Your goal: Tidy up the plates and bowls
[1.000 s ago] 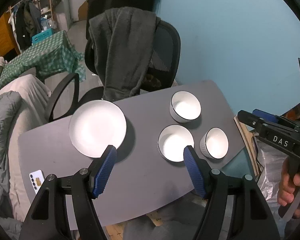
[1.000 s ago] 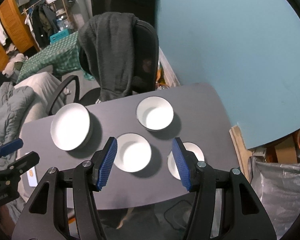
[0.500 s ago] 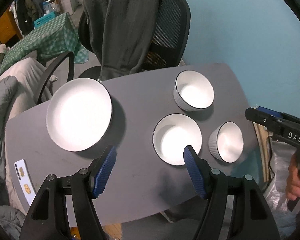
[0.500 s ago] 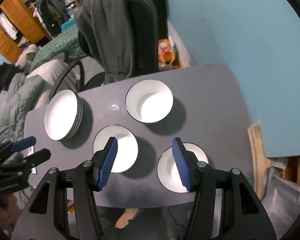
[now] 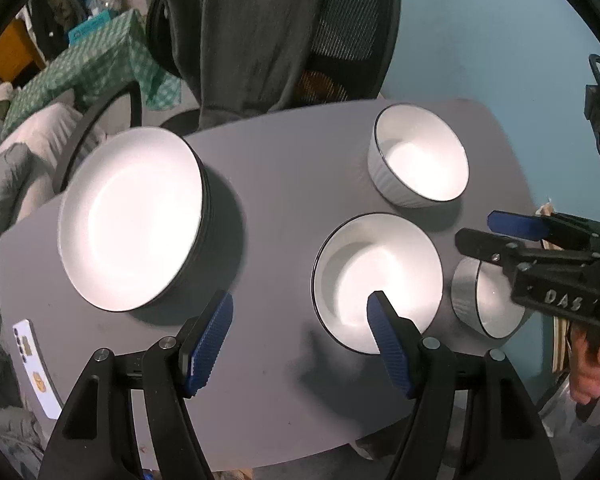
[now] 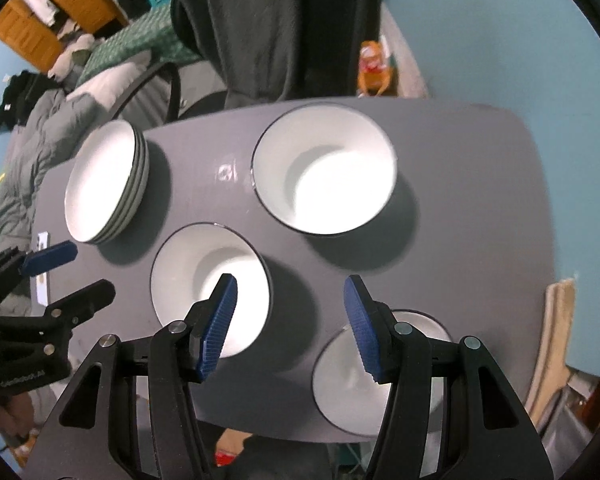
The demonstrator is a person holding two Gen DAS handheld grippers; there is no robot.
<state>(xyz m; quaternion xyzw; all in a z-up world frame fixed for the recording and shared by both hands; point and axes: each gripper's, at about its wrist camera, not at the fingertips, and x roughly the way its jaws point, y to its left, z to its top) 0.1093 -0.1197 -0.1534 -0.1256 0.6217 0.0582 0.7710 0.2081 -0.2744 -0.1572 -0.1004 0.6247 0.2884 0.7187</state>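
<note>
white "das" lettering marks the right tool (image 5: pixel 496 232); both it and the left tool (image 5: pixel 300 336) spread, empty.

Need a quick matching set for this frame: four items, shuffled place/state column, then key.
Items:
1. stack of white plates
2. ribbed white bowl
3. white phone
4. left gripper

States:
A. lying at the grey table's left edge
B. far right of table, near the blue wall
C. open, empty
D. left side of table

Pairs: 1-D, 2-B, 3-A, 4-C
</note>
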